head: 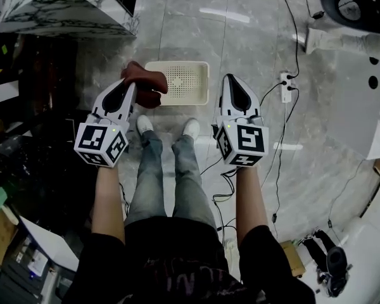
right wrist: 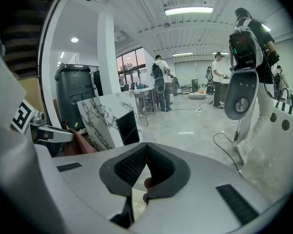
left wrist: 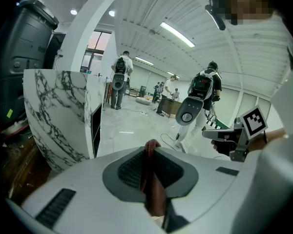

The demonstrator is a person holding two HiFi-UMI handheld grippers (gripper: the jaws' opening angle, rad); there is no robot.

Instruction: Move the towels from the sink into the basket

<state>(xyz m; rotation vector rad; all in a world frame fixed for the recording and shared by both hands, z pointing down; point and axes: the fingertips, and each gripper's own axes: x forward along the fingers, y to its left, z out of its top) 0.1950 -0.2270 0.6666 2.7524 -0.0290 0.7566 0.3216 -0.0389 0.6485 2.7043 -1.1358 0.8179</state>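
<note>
A reddish-brown towel hangs bunched from my left gripper, which is shut on it just left of the cream perforated basket on the floor. In the left gripper view a fold of the towel is pinched between the jaws of the left gripper. My right gripper hovers at the basket's right edge with its tips together and nothing held. Its own view shows the right gripper with jaws closed, a strip of basket below them, and the towel off to the left.
The marble-clad sink counter stands at the upper left. Cables and a power strip run across the tiled floor to the right. My shoes are just before the basket. A black bin and several people with backpacks are in the background.
</note>
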